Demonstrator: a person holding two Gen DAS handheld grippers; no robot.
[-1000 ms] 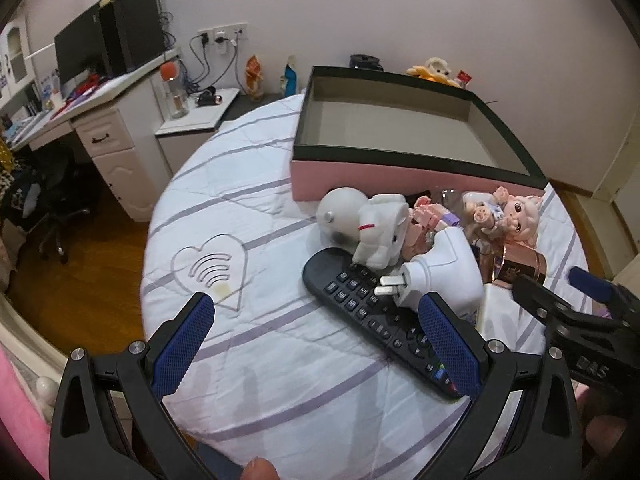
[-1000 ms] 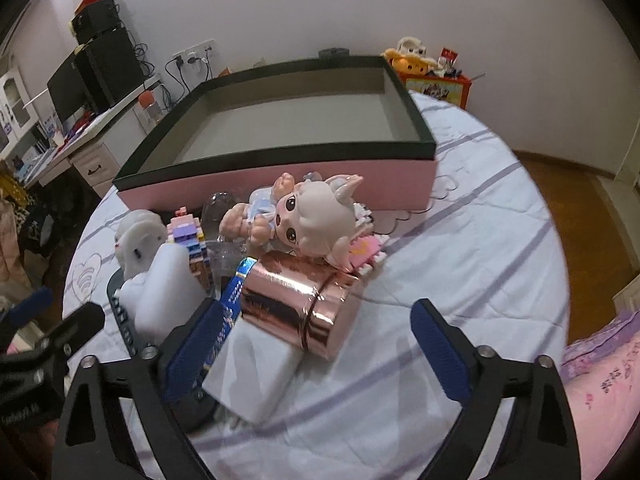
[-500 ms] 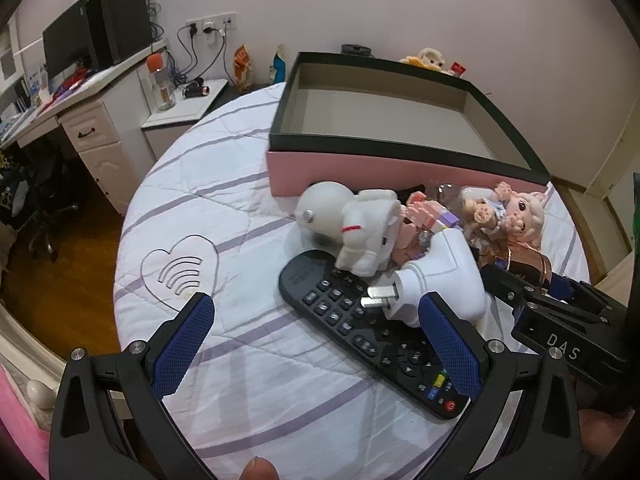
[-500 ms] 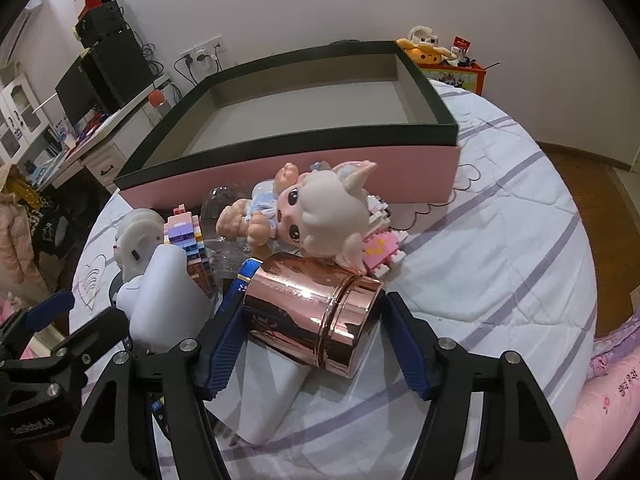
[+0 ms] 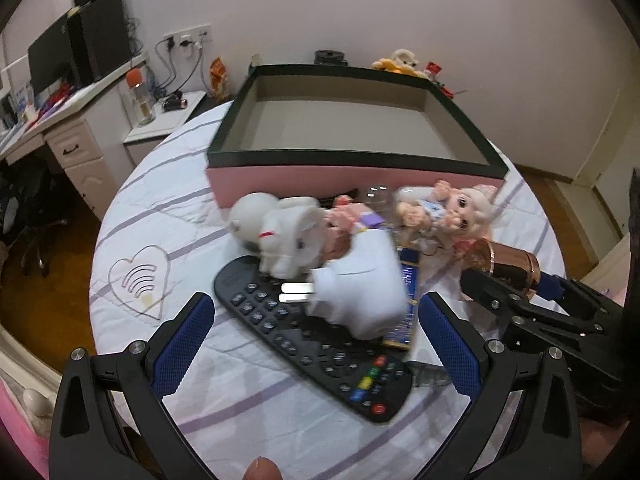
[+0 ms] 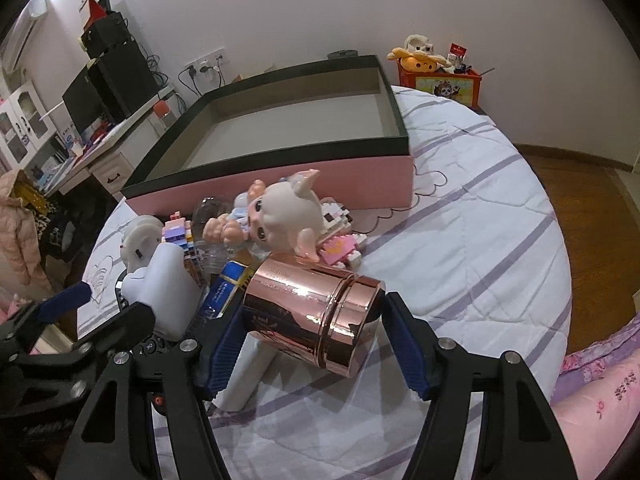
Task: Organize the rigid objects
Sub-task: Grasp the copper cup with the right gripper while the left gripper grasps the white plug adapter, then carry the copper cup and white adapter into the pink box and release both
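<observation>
A rose-gold canister (image 6: pixel 312 312) lies tilted on its side between the blue pads of my right gripper (image 6: pixel 316 336), which is shut on it just above a white carton (image 6: pixel 248 376). The left wrist view shows the same canister (image 5: pixel 508 264) at the right, in that gripper (image 5: pixel 520 308). My left gripper (image 5: pixel 316 328) is open, straddling a white plug adapter (image 5: pixel 360 292) that rests on a black remote (image 5: pixel 320 352). Behind them lie a white figurine (image 5: pixel 280 232), a doll (image 6: pixel 280 212) and small block models (image 6: pixel 180 236). An open pink box with a dark rim (image 5: pixel 352 160) stands behind the pile, nothing inside.
A blue pack (image 6: pixel 224 292) lies between the plug and the canister. Everything sits on a round surface under a white striped quilt (image 6: pixel 480 220). A desk with a monitor (image 5: pixel 52 60) and a bottle (image 5: pixel 140 96) is at the left; plush toys (image 6: pixel 424 52) are by the far wall.
My right gripper has shut on the rose-gold canister and raised it slightly. My left gripper has moved closer to the remote and the plug, staying open.
</observation>
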